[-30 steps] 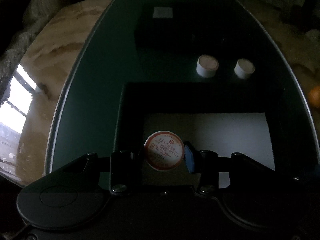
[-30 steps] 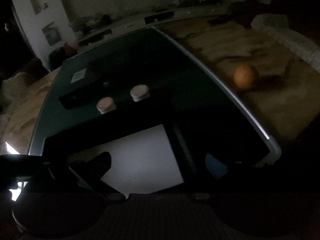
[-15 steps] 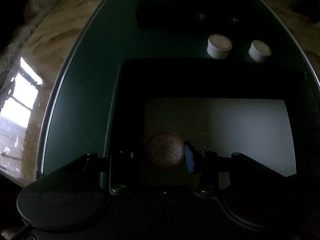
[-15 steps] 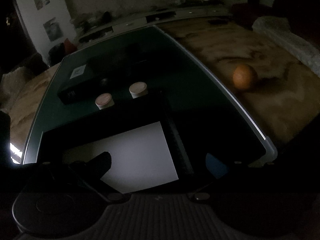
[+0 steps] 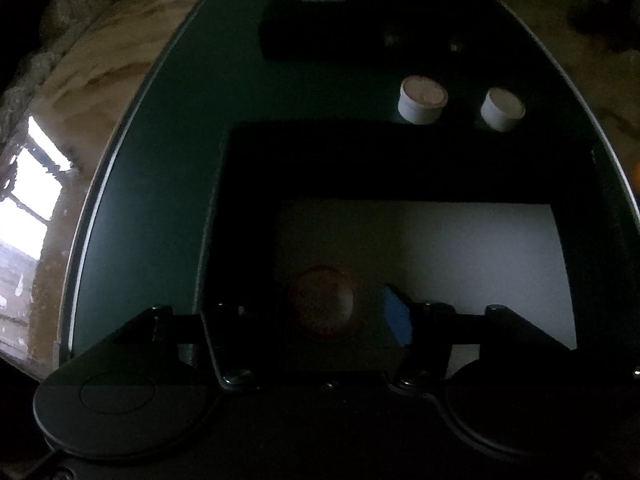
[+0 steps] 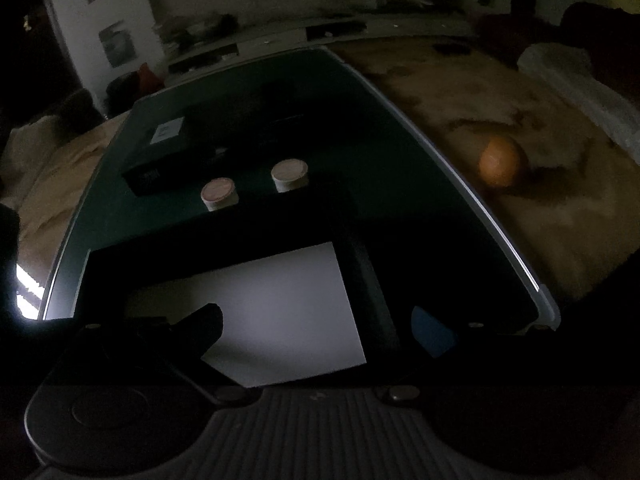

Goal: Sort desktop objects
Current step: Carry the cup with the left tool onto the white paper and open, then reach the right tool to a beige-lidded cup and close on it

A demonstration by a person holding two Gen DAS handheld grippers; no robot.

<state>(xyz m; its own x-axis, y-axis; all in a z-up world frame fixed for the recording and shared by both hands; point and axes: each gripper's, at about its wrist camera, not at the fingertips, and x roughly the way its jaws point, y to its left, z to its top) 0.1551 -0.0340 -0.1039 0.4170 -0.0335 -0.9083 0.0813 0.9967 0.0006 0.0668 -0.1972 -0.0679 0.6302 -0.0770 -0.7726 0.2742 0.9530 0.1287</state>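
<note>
My left claw [image 5: 320, 316] stands apart around the red-rimmed cap [image 5: 322, 306] lying on the white sheet [image 5: 440, 248] inside the black tray [image 5: 248, 168], so lifting off crooked could nudge it sideways, while my right claw [image 6: 320, 328] waits apart, empty.

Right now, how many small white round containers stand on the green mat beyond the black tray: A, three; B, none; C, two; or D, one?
C: two containers stand side by side on the mat just past the tray; a third round one sits low between the left fingers, over the tray.
</note>
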